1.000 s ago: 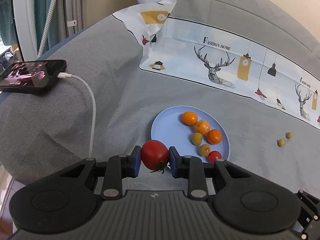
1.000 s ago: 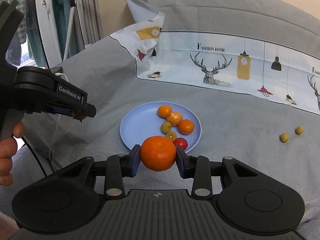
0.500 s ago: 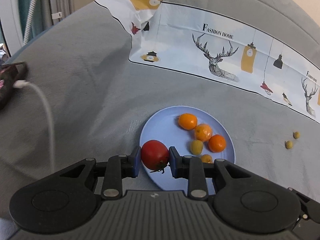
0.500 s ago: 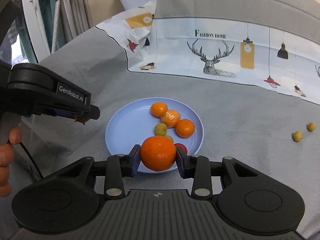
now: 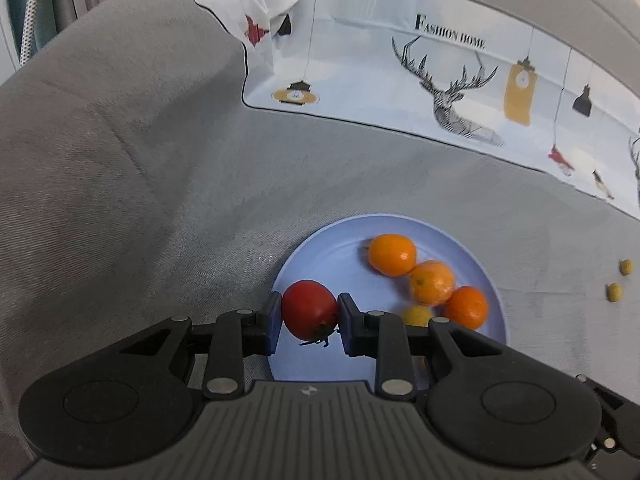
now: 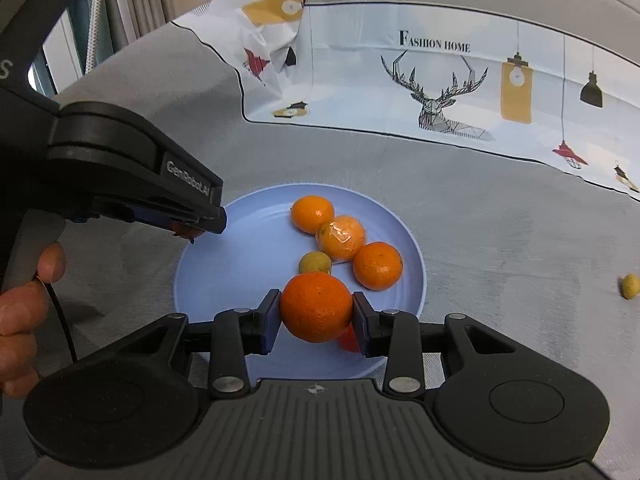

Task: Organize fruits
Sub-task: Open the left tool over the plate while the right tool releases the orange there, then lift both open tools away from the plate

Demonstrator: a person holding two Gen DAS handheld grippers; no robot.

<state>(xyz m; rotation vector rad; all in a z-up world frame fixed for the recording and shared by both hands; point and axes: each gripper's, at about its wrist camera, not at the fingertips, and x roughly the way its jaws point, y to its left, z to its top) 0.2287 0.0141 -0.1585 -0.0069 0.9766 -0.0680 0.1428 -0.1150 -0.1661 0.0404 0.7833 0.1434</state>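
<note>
My left gripper [image 5: 309, 320] is shut on a red tomato [image 5: 309, 309] and holds it over the left edge of the blue plate [image 5: 320, 252]. My right gripper [image 6: 316, 318] is shut on a large orange [image 6: 316, 306] over the near part of the same plate [image 6: 224, 280]. Three small oranges [image 6: 312, 213] and a small yellow-green fruit [image 6: 315, 262] lie on the plate. A red fruit [image 6: 347, 342] shows partly behind the right finger. The left gripper also shows in the right wrist view [image 6: 192, 228], at the plate's left rim.
Two small yellow fruits [image 5: 615, 292] lie loose on the grey cloth right of the plate; one shows in the right wrist view [image 6: 630, 286]. A printed deer-pattern cloth [image 5: 460, 76] lies behind the plate. Curtains [image 6: 132, 0] hang at far left.
Both grippers have moved forward toward the plate with their fruits. The left one now hangs over the plate's left edge. The phone and cable have left the left wrist view.
</note>
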